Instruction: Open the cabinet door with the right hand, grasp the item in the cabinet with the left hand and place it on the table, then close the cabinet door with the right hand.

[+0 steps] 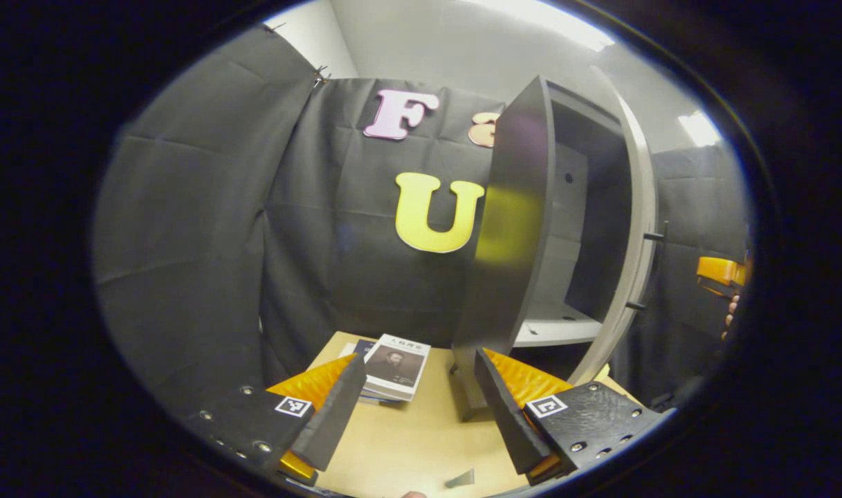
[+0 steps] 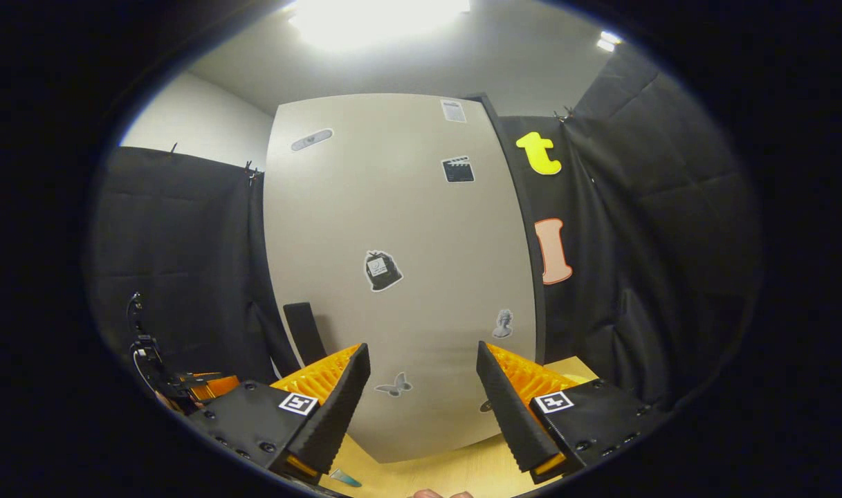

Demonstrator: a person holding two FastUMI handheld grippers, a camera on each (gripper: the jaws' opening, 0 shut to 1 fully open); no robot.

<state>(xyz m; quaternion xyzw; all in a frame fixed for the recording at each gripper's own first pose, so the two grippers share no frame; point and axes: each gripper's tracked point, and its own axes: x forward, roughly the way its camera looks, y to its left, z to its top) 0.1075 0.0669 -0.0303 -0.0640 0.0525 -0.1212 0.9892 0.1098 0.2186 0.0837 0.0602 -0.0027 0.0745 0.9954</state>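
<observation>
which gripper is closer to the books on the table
Left. The left gripper hovers open just short of the books on the table. The right gripper faces the cabinet door, off beyond the cabinet.

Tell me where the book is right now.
In the left gripper view the book lies flat on the wooden table, on top of a small stack, left of the open cabinet and just beyond the left hand-held gripper.

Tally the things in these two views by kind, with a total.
Cabinet: 1, its door open
Door stickers: 7, e.g. the butterfly
Books: a stack of at least 2 on the table
Table: 1
Grippers: 2, the left gripper and the right gripper, both open
Total: 13
</observation>
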